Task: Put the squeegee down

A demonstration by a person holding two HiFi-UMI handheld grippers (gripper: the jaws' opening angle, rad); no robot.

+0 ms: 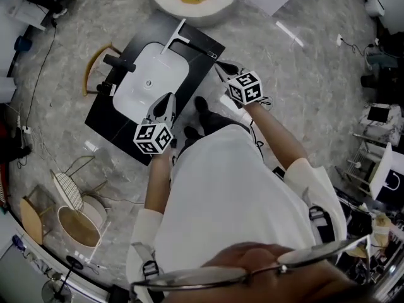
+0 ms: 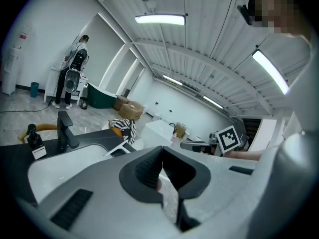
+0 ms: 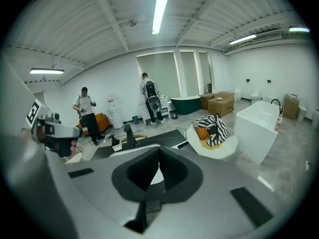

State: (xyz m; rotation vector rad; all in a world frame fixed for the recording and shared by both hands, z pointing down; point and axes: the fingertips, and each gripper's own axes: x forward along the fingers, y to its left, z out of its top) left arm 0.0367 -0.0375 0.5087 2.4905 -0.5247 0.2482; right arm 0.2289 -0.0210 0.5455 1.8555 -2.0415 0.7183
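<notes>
Bench is a black counter (image 1: 107,117) standing on the grey marbled floor (image 1: 303,74). A white basin (image 1: 151,81) is sunk into its top and takes up most of it. Directly on the counter I log a black tap (image 1: 120,62) at the basin's left edge, a small dark dispenser bottle (image 1: 103,88) just beside the tap, and the white squeegee (image 1: 175,38) lying flat at the far corner (contact with the basin rim is unclear from here). The near counter strip is partly hidden.

Bright, even indoor light from ceiling strip lights (image 3: 160,11); faint glare streaks on the glossy floor (image 1: 289,33). Fisheye views curve and darken at corners.
</notes>
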